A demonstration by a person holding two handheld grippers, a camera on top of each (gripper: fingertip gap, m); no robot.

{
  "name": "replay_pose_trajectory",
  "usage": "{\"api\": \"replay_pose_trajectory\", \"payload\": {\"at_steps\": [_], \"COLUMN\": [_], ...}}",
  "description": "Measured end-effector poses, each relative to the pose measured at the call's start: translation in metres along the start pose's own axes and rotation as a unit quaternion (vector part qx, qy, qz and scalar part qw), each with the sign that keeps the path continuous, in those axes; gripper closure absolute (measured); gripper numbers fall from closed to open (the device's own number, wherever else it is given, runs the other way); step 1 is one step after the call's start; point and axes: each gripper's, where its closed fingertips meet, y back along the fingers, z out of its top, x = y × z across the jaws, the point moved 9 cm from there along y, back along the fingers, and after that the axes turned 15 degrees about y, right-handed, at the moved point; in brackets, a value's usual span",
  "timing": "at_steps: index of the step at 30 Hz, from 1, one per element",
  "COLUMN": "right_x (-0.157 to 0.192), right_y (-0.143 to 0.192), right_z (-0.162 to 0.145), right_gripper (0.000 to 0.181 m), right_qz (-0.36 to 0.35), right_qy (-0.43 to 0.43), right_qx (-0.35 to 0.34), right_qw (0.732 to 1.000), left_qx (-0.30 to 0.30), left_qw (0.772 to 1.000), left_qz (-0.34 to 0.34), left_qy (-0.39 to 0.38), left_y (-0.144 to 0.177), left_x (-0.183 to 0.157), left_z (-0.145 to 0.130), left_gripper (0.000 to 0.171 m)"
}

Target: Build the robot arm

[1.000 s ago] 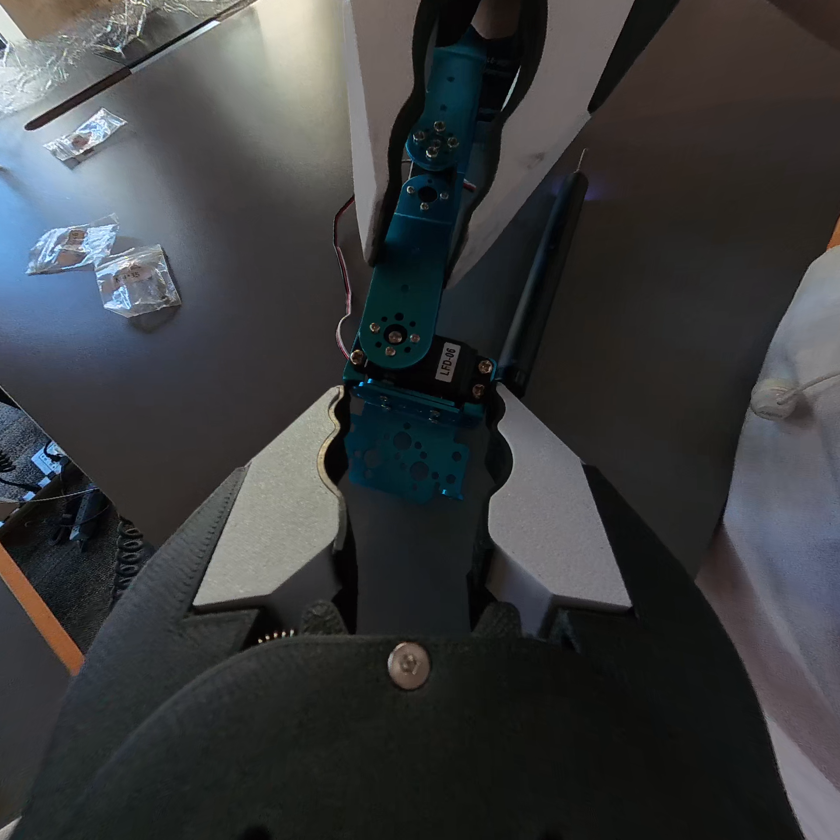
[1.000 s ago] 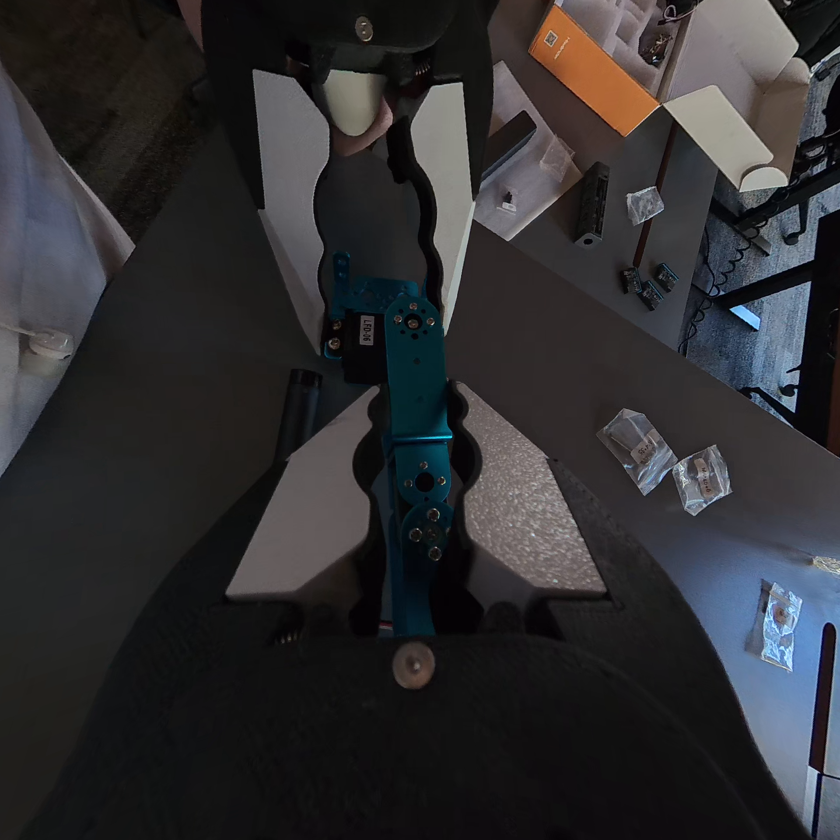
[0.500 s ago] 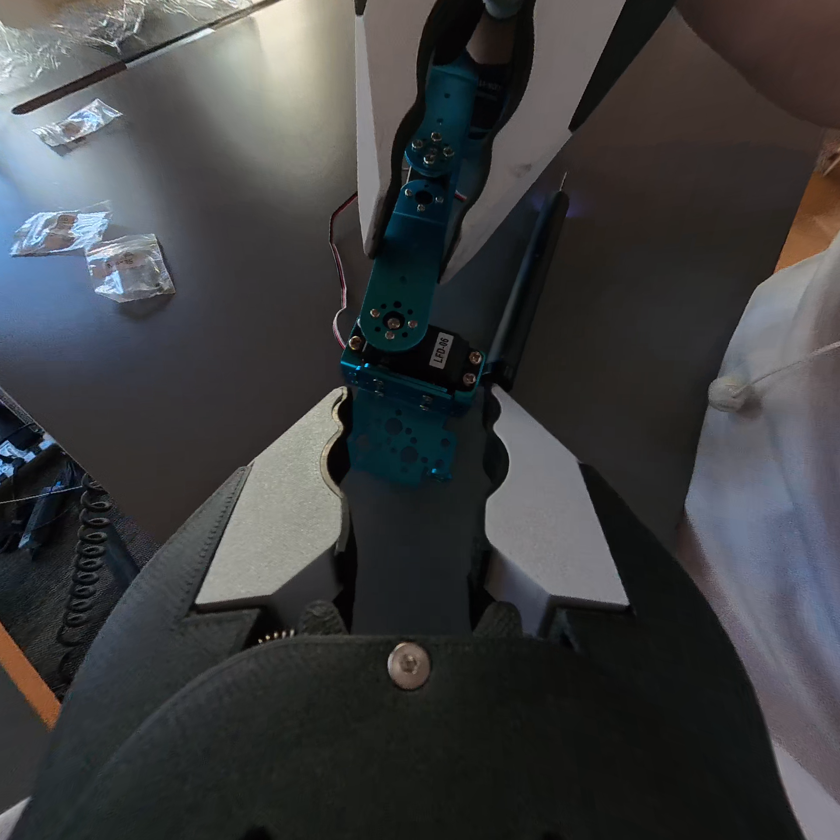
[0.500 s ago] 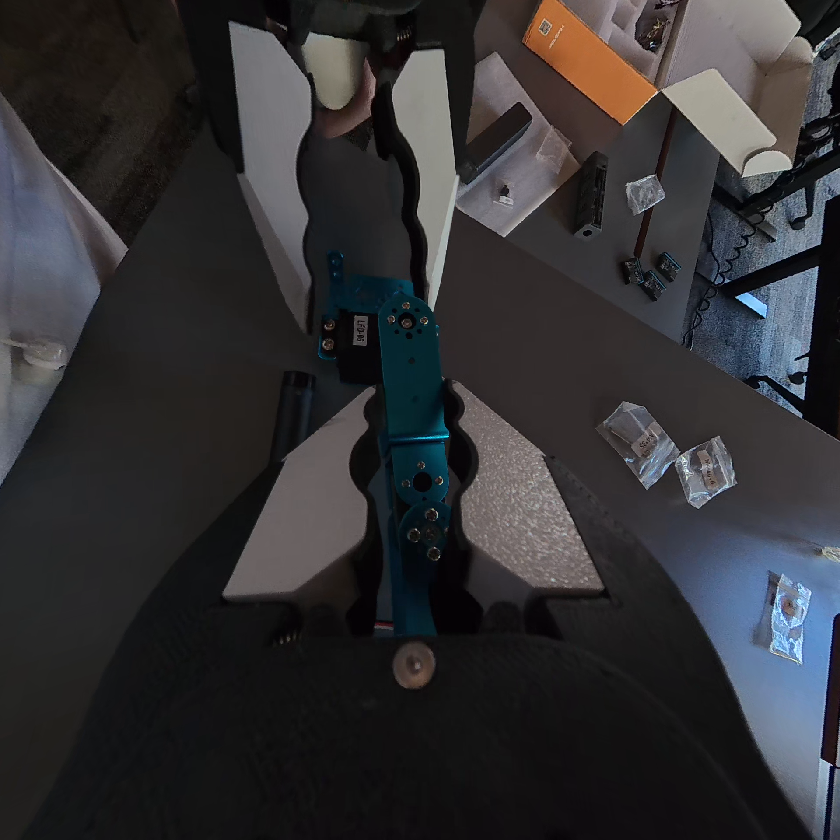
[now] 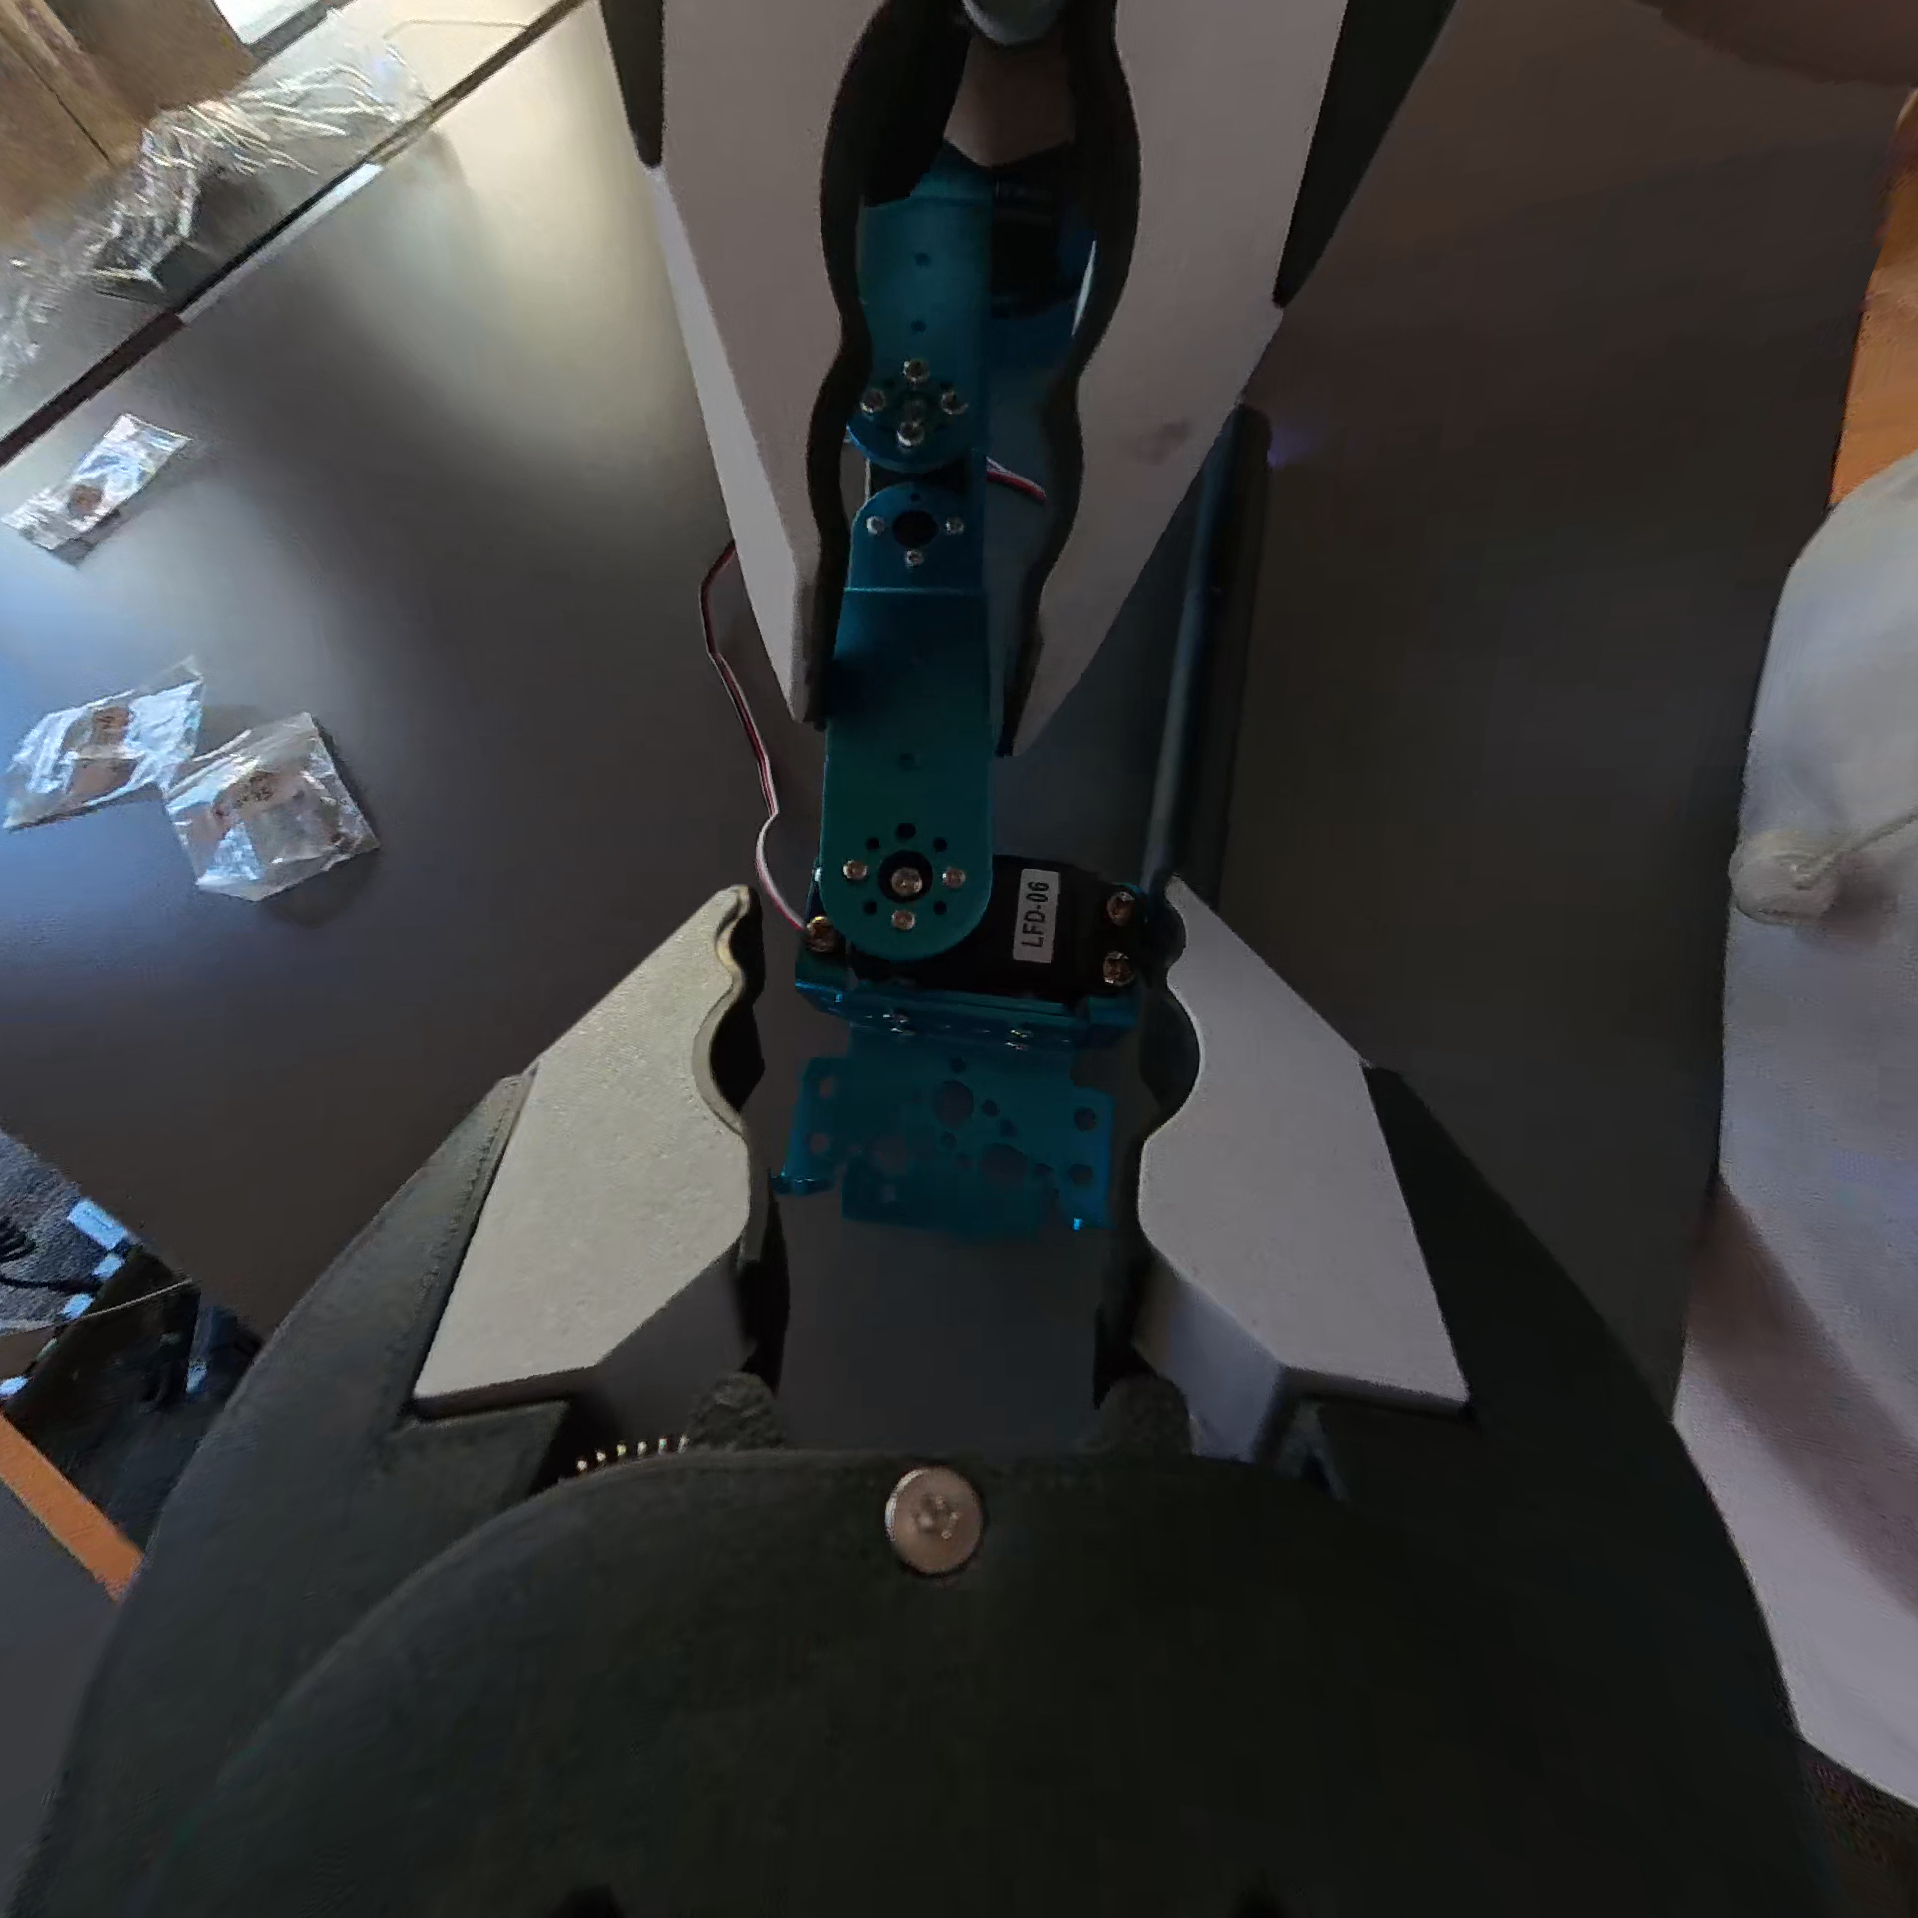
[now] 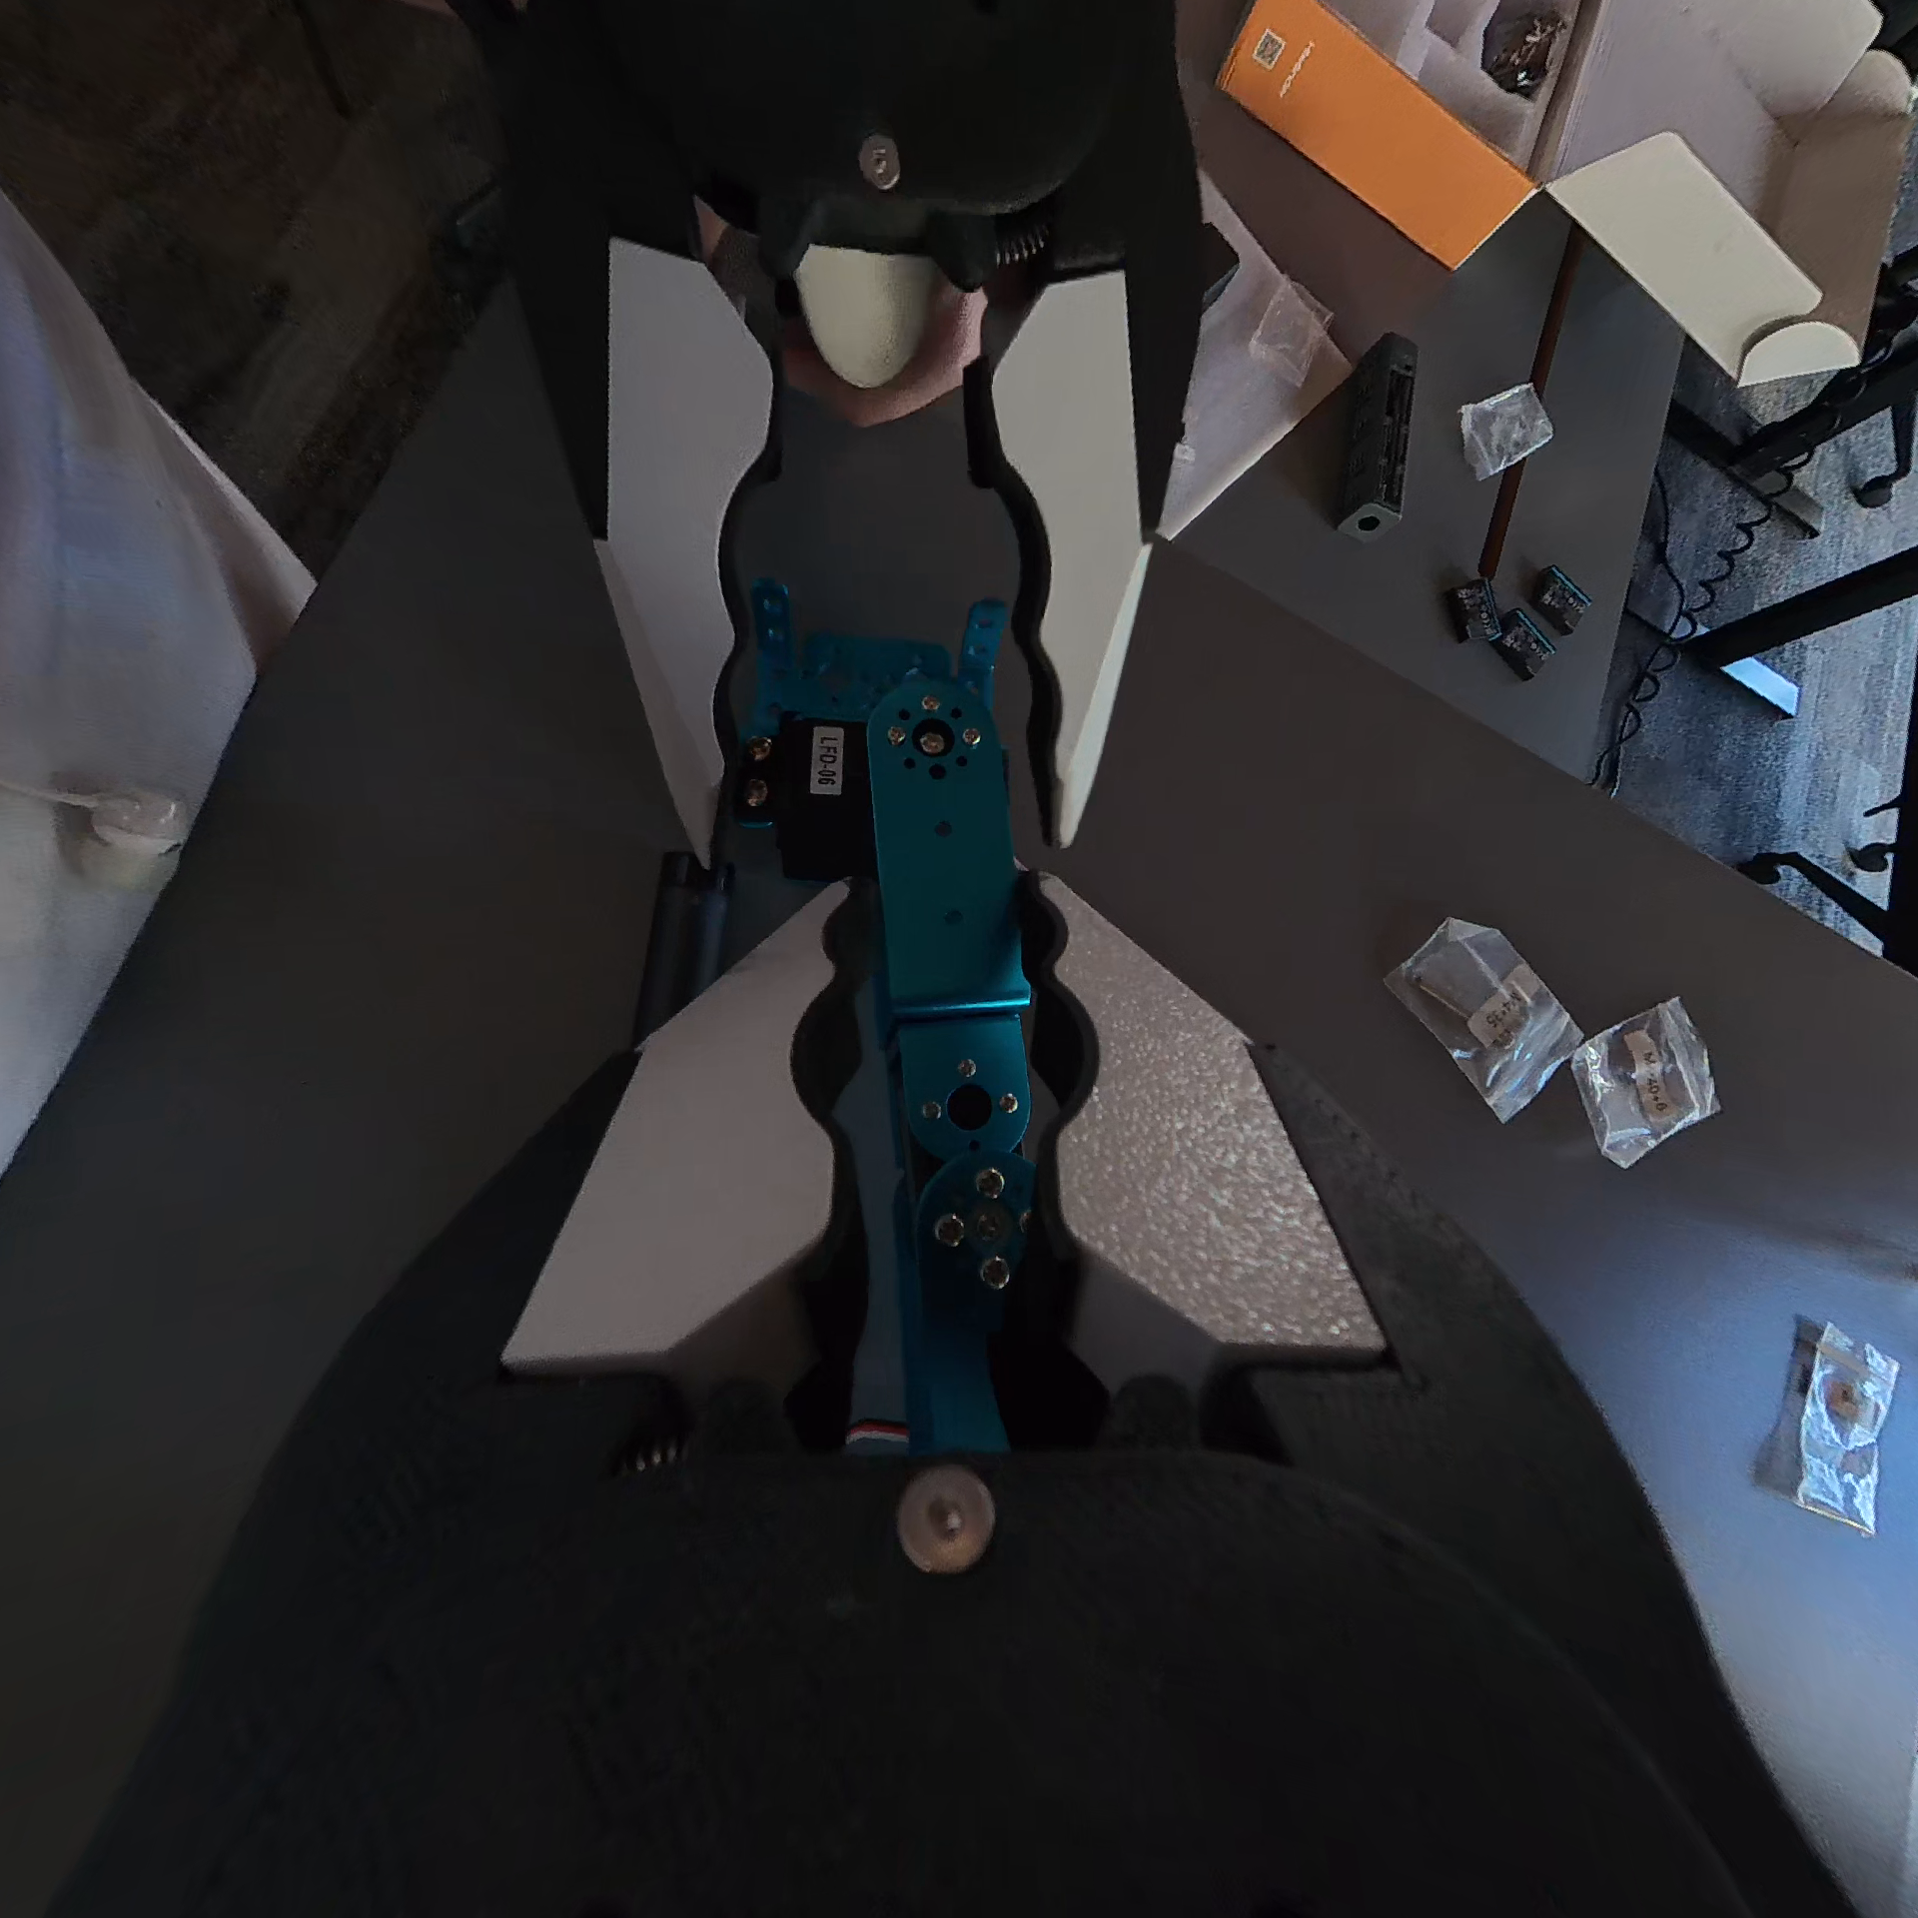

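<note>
A blue metal servo arm assembly lies over the dark grey table, with a black servo at one joint. My left gripper stands around its perforated end bracket, jaws partly open with a thin gap on each side. My right gripper is shut on the arm's long blue link, which runs back between its pads. Each gripper faces the other: the right one is at the top of the left wrist view, the left one at the top of the right wrist view.
A black pen-like tool lies beside the assembly. Small clear bags lie on the table. An open orange box, a black block and small modules sit farther off. A person's white garment is close by. Left and right tips are no more than a few centimetres apart.
My left gripper's jaws have widened slightly around the end bracket. The two grippers have come closer together and the blue arm now lies straighter between them. The right grip is unchanged.
</note>
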Motion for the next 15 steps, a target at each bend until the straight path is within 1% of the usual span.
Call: {"api": "replay_pose_trajectory", "payload": {"at_steps": [1, 3, 15], "right_x": [0.0003, 0.0008, -0.0012], "right_y": [-0.0014, -0.0038, -0.0034], "right_z": [-0.0009, -0.0015, -0.0022], "right_gripper": [0.150, 0.152, 0.153], "right_qz": [0.002, -0.004, 0.002], "right_qy": [0.001, 0.015, 0.025], "right_qx": [0.010, 0.029, 0.028], "right_qw": [1.000, 0.999, 0.999], "left_qx": [0.002, 0.001, 0.003], "left_qw": [1.000, 1.000, 0.999], "left_qz": [-0.010, -0.016, -0.039], "left_qy": [0.003, 0.001, -0.018], "left_y": [-0.0010, -0.0012, -0.0002], "left_x": [-0.0006, 0.0000, 0.0053], "left_z": [-0.0005, -0.0007, -0.0008], "left_gripper": [0.103, 0.104, 0.104]}}
